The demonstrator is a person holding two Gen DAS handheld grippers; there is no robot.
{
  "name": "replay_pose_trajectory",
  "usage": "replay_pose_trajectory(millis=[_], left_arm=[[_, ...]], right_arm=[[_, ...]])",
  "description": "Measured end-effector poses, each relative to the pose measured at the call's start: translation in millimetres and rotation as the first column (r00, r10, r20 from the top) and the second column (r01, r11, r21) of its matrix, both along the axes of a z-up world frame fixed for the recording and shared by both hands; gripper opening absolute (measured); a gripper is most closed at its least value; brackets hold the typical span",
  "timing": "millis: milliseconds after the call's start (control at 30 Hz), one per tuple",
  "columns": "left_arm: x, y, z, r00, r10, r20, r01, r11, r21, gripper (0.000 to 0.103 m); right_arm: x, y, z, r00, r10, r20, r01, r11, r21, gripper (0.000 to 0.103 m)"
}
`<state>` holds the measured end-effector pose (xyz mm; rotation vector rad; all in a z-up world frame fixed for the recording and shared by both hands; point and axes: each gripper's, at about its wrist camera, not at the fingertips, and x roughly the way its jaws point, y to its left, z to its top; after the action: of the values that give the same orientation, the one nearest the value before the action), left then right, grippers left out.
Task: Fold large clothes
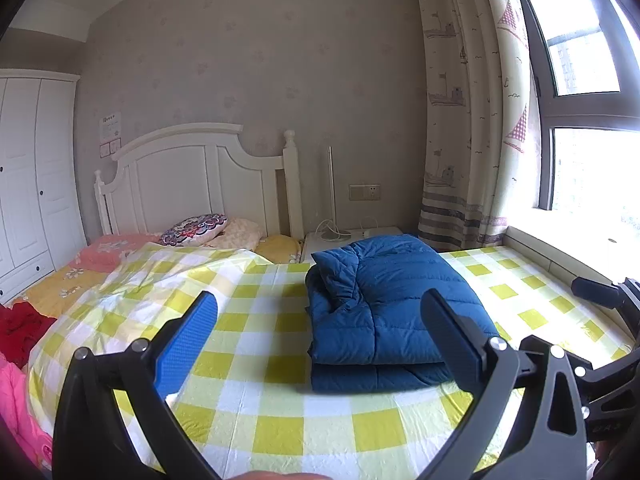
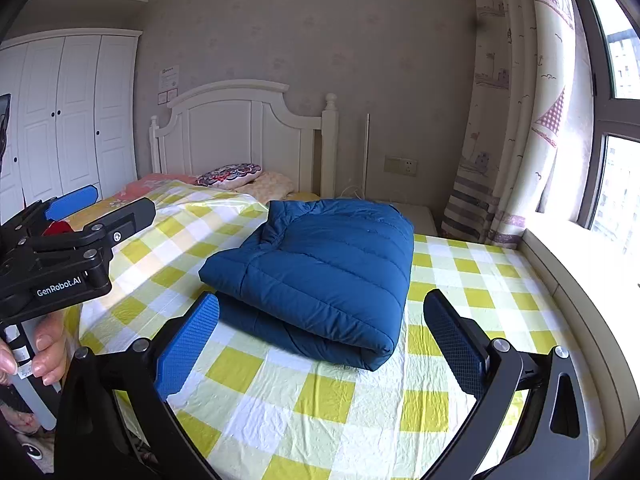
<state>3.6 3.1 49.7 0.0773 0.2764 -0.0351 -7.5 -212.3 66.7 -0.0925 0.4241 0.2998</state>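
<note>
Left wrist view: blue padded jacket (image 1: 394,312) lies folded on bed (image 1: 280,420), on checked sheet, ahead and to right of left tool (image 1: 320,340). Left tool spread wide, holds nothing; its right finger overlaps jacket's near right corner in picture, contact not clear.

Right wrist view: jacket (image 2: 320,276) lies straight ahead of right tool (image 2: 322,340), rolled fold edge facing tool, long axis running away toward headboard (image 2: 244,132). Right tool spread, empty, apart from jacket. Right tool looks better centred on jacket; left tool (image 2: 80,216) stands left of jacket, well apart.

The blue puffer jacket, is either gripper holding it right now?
No, the blue puffer jacket lies folded on the checked sheet, with the right gripper and left gripper both open and clear of it.
</note>
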Motion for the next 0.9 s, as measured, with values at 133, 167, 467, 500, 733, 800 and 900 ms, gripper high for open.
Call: replay_pose_trajectory(millis=[133,167,467,500,733,800,900], left_arm=[[-0.6,-0.3,0.0,1.000,0.001,-0.002,-0.001,1.000,-0.003,0.101],[-0.5,-0.1,0.1,1.000,0.001,-0.001,-0.001,1.000,-0.003,0.101],[-1.7,0.9,0.6,1.000,0.003,0.000,-0.003,1.000,-0.006,0.101],[-1.9,1.2,0.9,1.000,0.004,0.000,-0.004,1.000,-0.008,0.101],[-2.7,0.7,1.6,1.000,0.007,0.001,-0.007,1.000,-0.010,0.101],[-2.7,0.7,1.7,1.000,0.007,0.001,-0.007,1.000,-0.010,0.101],[-3.0,0.4,1.7,1.000,0.008,0.003,-0.008,1.000,-0.009,0.101]], right_arm=[[0.0,-0.8,-0.1,1.000,0.001,-0.001,-0.001,1.000,0.001,0.098],[-0.1,-0.7,-0.2,1.000,0.001,-0.001,-0.001,1.000,0.001,0.098],[0.2,-1.5,-0.9,1.000,0.008,-0.006,-0.008,1.000,0.004,0.098],[0.4,-1.7,-1.0,1.000,0.009,-0.007,-0.009,1.000,0.004,0.098],[-0.2,-0.9,-1.2,1.000,0.009,-0.007,-0.009,1.000,0.007,0.098],[-0.3,-0.7,-1.3,1.000,0.009,-0.007,-0.009,1.000,0.006,0.098],[-0.5,-0.6,-1.3,1.000,0.010,-0.007,-0.010,1.000,0.006,0.098]])
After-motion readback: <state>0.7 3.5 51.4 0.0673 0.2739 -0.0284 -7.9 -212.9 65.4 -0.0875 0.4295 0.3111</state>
